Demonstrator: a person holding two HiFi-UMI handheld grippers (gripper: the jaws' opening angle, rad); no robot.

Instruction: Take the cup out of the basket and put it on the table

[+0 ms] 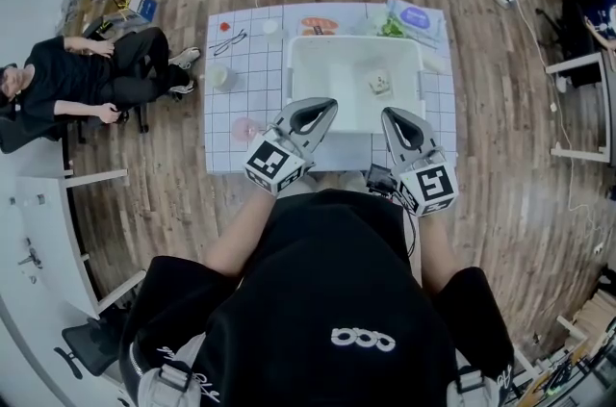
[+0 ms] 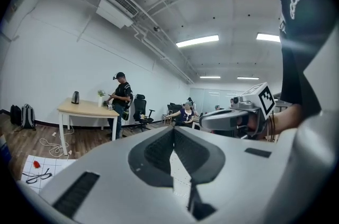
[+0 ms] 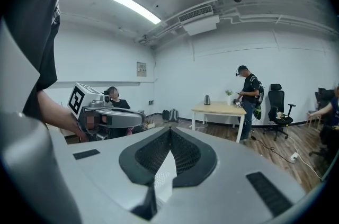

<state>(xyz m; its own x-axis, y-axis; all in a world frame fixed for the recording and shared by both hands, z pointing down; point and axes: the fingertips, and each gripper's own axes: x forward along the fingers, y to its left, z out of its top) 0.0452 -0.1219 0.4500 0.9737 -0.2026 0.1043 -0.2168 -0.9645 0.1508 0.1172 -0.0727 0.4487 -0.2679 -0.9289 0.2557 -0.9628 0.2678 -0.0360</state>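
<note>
A small white cup [image 1: 380, 83] lies inside the white basket [image 1: 306, 92] on the grid-patterned table [image 1: 252, 102]. My left gripper [image 1: 325, 106] hangs over the basket's near left corner, its jaws shut with nothing between them. Over the near right corner my right gripper [image 1: 391, 114] is shut too, and empty. Both point about level, away from me, short of the cup. In the left gripper view the left gripper [image 2: 173, 131] has its jaw tips together, and the right gripper [image 2: 233, 118] shows beside it. In the right gripper view the right gripper [image 3: 169, 131] is likewise shut.
Left of the basket lie glasses [image 1: 229, 39], a small bowl [image 1: 219, 75] and a pink round thing [image 1: 244, 128]. An orange packet [image 1: 318, 25] and a wipes pack [image 1: 414, 17] sit behind it. A person [image 1: 87, 78] sits on the floor at left.
</note>
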